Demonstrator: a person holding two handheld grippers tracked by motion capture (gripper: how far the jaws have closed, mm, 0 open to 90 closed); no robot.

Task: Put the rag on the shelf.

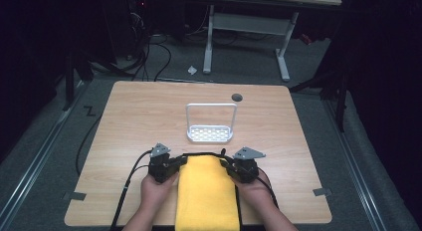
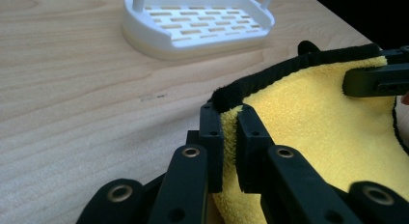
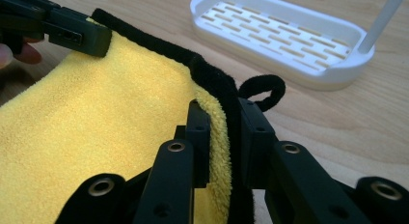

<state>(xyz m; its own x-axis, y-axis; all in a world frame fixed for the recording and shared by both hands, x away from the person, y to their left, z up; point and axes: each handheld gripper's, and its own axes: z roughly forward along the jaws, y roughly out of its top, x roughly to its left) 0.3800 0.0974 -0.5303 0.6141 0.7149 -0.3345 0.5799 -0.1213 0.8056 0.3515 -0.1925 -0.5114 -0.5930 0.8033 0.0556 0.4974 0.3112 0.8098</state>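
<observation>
The yellow towel [image 1: 206, 193] with its black trim lay on the near half of the table [image 1: 129, 121], running from the table's near edge up to the two claws, which held its far corners. In the left gripper view the left claw [image 2: 230, 119] was clamped on the towel's far left corner, the black-edged hem pinched between the two black jaws and standing up above them. In the right gripper view the right claw [image 3: 225, 119] was clamped on the far right corner in the same way, with the trim running between the jaws and a small black hanging loop [image 3: 263, 91] sticking out just beyond them over the wood. Between the two corners the black hem stretched in a slightly sagging line, lifted off the table.

In the high view the left claw [image 1: 175, 166] and the right claw [image 1: 230, 169] sat at either side of the towel's far end, each held by a hand coming in from the near edge. Just beyond the towel stood a white slotted rack [image 1: 210, 134] with a tall hoop handle, apart from the cloth. A small dark round spot [image 1: 237, 97] lay near the table's far edge.
</observation>
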